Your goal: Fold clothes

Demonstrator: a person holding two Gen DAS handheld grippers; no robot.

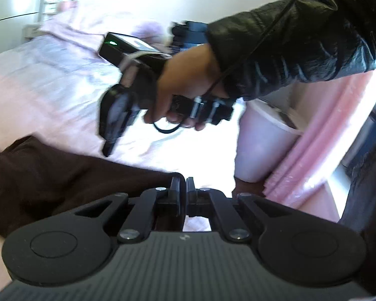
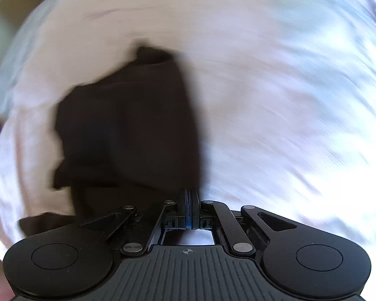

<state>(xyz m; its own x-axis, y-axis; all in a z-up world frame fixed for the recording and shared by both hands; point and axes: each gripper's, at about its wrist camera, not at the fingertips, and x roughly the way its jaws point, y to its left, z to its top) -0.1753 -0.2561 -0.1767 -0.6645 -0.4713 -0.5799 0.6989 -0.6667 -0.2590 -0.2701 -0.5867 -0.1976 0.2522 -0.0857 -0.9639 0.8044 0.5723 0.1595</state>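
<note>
we judge the fold partly done: the dark brown garment lies bunched, centre left in the right wrist view, on the pale bedsheet. our left gripper and right gripper are both closed on nothing. squaring up remains.

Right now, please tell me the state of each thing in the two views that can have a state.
Left gripper: jaws shut, nothing seen between them.
Right gripper: jaws shut, nothing seen between them.
Dark brown garment: lying bunched on the bed, partly folded, not held.
Pink bedsheet: spread over the bed, wrinkled.
White bin: upright beside the bed, open at the top.
</note>
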